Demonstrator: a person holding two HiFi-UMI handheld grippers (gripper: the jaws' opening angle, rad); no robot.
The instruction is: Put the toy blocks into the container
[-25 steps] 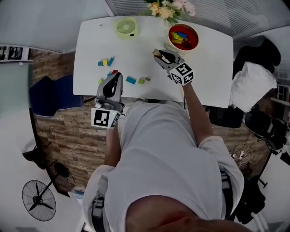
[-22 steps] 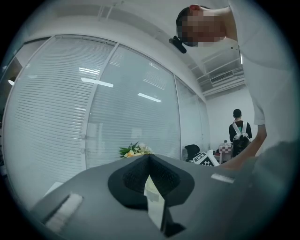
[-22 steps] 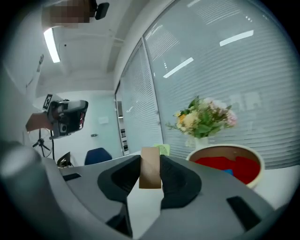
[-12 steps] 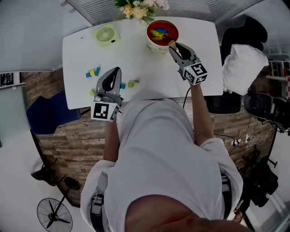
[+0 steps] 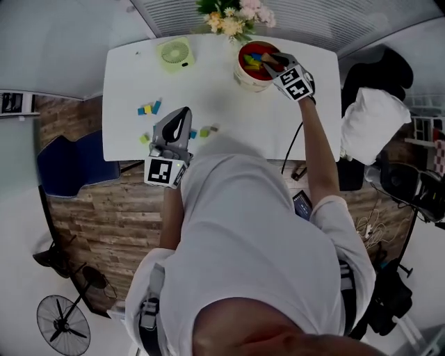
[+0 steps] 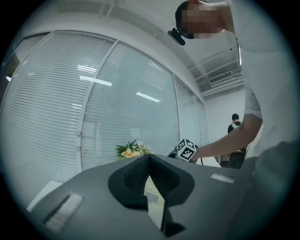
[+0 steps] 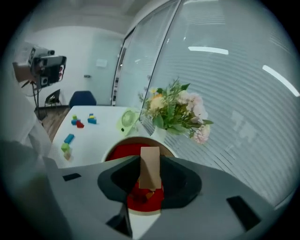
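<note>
Near edge of the table [image 5: 208, 97], 7 o'clock: left gripper [image 5: 183, 115] is hovering level, its jaws meeting at the tips and gripping nothing
Beside that gripper, 3 o'clock: three loose blocks [image 5: 203, 131] are lying in a short row on the white top
Left part of the table, 9 o'clock: blue and yellow blocks [image 5: 148, 108] are sitting together, a green one near them
Right gripper [image 5: 272, 62]: is tilting down over the container [image 5: 247, 80], its jaws clenching a tan block [image 7: 150, 168]
Container: is standing at 1 o'clock, coloured blocks lying inside
Far edge, 12 o'clock: green fan [image 5: 175, 53] and flowers [image 5: 233, 17] are standing
</note>
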